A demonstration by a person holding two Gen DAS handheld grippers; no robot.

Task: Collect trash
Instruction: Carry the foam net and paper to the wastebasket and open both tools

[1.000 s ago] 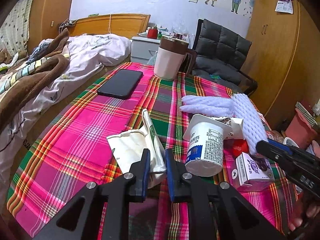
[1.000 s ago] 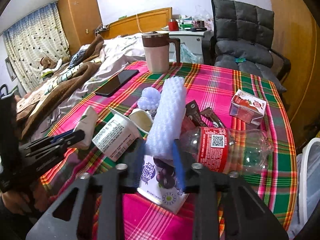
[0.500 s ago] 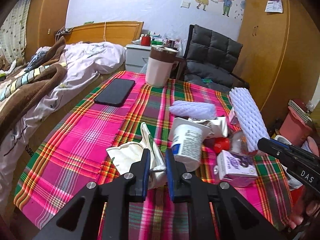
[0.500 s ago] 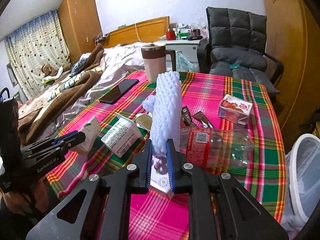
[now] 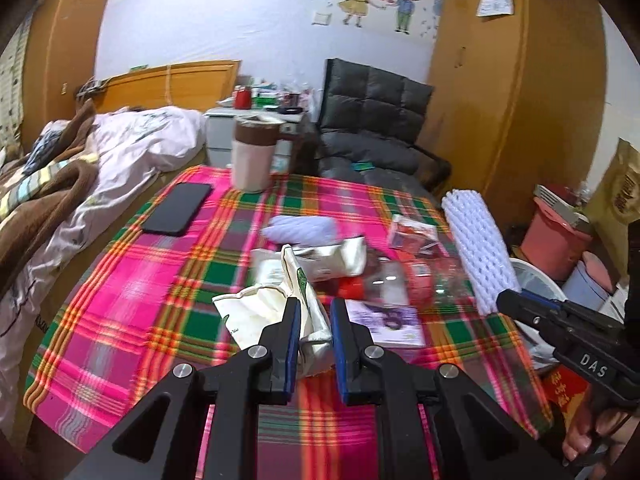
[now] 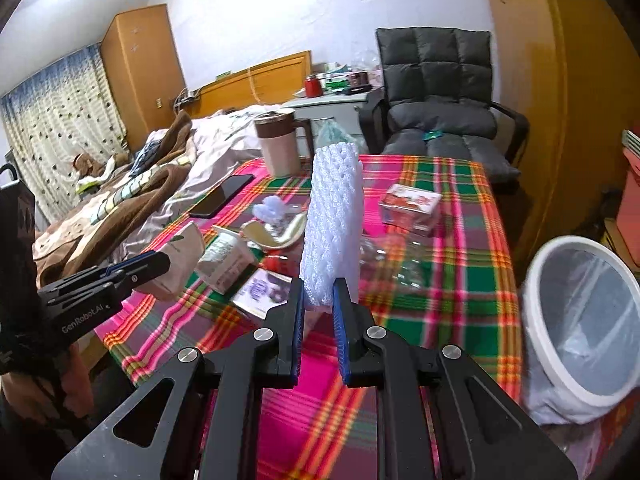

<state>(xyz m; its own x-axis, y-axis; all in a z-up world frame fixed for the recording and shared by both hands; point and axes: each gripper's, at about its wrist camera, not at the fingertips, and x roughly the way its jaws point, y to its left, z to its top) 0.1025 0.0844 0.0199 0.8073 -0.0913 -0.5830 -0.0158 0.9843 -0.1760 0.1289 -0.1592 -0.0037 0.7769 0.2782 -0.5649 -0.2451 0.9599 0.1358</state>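
My left gripper [image 5: 314,320] is shut on a crumpled cream paper bag [image 5: 276,308] and holds it above the plaid table [image 5: 132,304]. My right gripper [image 6: 318,300] is shut on a white foam net sleeve [image 6: 334,224], held upright above the table's near edge; the sleeve also shows in the left wrist view [image 5: 476,248]. A white bin with a liner [image 6: 580,320] stands at the right of the table. A yogurt cup [image 6: 224,258], a purple drink carton [image 6: 262,292], a clear bottle [image 6: 400,258] and a red carton [image 6: 410,204] lie on the table.
A brown-lidded mug [image 5: 254,152] and a black phone [image 5: 178,208] sit at the table's far side. A bed with blankets [image 5: 60,184] is at the left, a grey chair [image 6: 440,116] behind. Pink buckets [image 5: 556,236] stand right.
Both grippers have lifted and pulled back from the table with their loads. The right gripper has swung toward the bin, which now shows large at the right.
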